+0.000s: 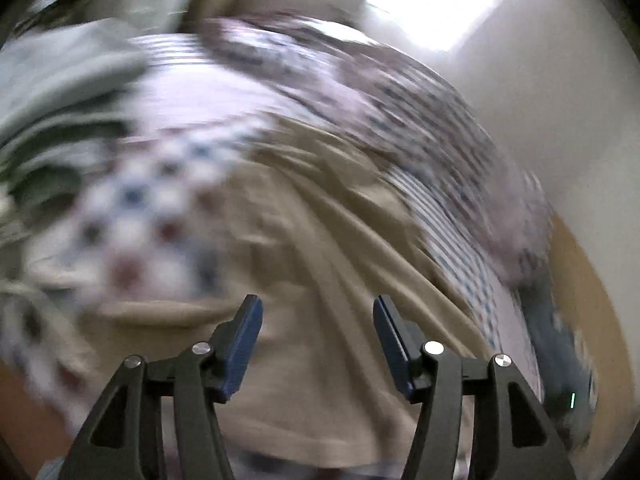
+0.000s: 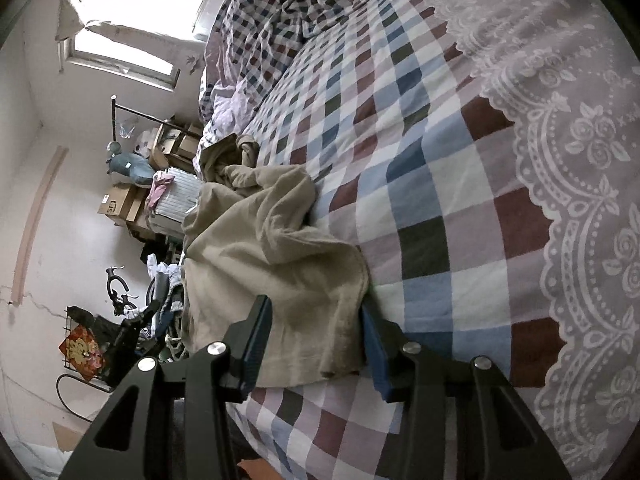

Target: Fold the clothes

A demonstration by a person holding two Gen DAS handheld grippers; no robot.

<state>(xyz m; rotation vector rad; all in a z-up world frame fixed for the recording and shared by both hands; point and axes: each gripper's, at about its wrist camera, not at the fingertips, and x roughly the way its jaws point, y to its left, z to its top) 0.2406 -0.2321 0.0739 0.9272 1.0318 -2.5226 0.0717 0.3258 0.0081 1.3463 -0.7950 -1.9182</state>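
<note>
A beige garment lies crumpled along the edge of a bed with a checked sheet. My right gripper straddles the garment's near hem. Its blue-padded fingers stand apart with the cloth lying loosely between them, and I see no pinch. The left wrist view is badly blurred. There my left gripper hangs open over the same beige garment, with nothing between its fingers. The checked sheet shows to its left.
A lilac lace cover overlies the bed's right side, and a bunched checked quilt lies at the far end. Cardboard boxes, dark clutter and a window fill the room's left. A grey-green cloth lies blurred at upper left.
</note>
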